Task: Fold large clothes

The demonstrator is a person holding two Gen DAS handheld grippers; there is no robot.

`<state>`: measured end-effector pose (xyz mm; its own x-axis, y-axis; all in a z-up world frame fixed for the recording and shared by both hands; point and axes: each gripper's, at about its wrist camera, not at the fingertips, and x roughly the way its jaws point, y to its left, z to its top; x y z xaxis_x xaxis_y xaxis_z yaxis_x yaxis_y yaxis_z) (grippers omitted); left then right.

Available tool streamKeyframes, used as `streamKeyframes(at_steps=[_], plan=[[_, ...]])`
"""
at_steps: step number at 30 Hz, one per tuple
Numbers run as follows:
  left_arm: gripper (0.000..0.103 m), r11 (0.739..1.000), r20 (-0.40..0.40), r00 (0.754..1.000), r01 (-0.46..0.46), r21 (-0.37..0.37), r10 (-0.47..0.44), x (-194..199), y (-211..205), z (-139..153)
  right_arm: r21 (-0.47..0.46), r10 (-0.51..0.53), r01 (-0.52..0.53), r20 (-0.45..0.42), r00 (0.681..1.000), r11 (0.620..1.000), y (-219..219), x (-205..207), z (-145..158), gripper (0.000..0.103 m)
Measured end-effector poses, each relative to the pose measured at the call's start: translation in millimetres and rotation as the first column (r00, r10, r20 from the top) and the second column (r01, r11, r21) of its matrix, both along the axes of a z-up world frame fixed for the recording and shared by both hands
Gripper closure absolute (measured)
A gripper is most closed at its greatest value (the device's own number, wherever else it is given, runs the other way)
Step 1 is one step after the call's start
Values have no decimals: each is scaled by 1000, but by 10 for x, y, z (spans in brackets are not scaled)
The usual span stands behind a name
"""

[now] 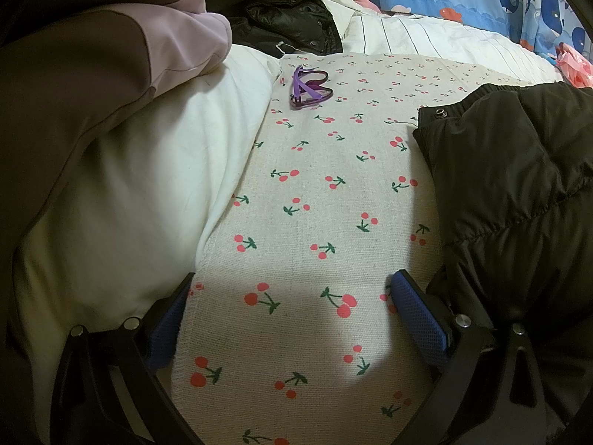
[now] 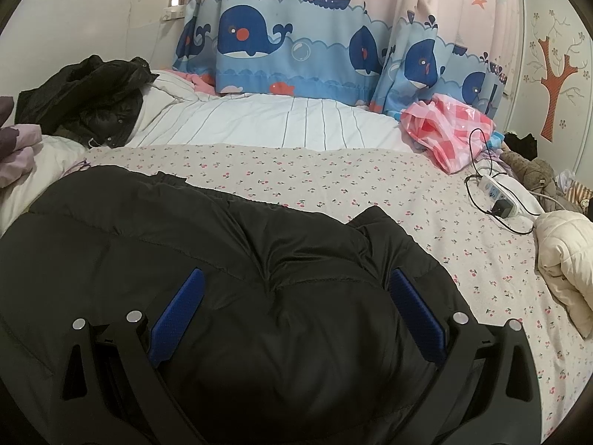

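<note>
From my right wrist view, the black puffer jacket (image 2: 229, 259) lies spread on the bed, on the cherry-print sheet (image 2: 333, 181), and its long axis seems to run from the lower left of the picture toward the upper right, with one end rising to a blunt corner (image 2: 374, 218) near the middle of the bed. I cannot tell which end is collar and which is hem. My right hand-held gripper (image 2: 296, 289) hangs over the jacket with its blue pads spread wide, and I cannot tell whether it touches the cloth. My left hand-held gripper (image 1: 292, 289) is also wide apart, over bare cherry-print sheet (image 1: 326, 193), holding nothing; the jacket's edge (image 1: 511, 170) with a metal snap (image 1: 441, 112) lies just beside its right finger. A white pillow (image 1: 148, 170) sits to the left, and purple glasses (image 1: 309, 89) lie further up the sheet. Beyond are a second black jacket (image 2: 89, 96), a striped white quilt (image 2: 278, 118), a whale-print curtain (image 2: 296, 48), a pink checked bag (image 2: 448, 126), a power strip (image 2: 496, 193) and a cream coat (image 2: 567, 259). I can read no brand, label or writing anywhere.
</note>
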<state>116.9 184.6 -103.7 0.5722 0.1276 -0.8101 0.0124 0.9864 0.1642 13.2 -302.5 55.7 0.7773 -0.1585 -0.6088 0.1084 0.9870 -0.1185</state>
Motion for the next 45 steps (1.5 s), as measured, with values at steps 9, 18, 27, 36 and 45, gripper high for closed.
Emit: streamKeyframes(at_steps=[9, 18, 27, 36, 45], plan=[[6, 1000, 0, 1000, 0, 0, 0, 1, 0, 1, 6, 2, -2, -6, 1000, 1000, 7, 14, 3, 7], [6, 1000, -1, 1000, 0, 0, 0, 1, -2, 2, 10, 1, -1, -7, 1000, 1000, 5, 18, 7, 7], [6, 1000, -1, 1000, 1, 0, -1, 4, 3, 3, 10, 0, 0, -6, 1000, 1000, 5, 13, 7, 7], [6, 1000, -1, 1000, 1, 0, -1, 5, 3, 4, 8, -2, 2, 0, 1000, 1000, 6, 10, -10, 7], [6, 1000, -2, 1000, 1, 0, -1, 5, 3, 5, -6, -16, 16, 16, 1000, 1000, -2, -11, 14, 7]])
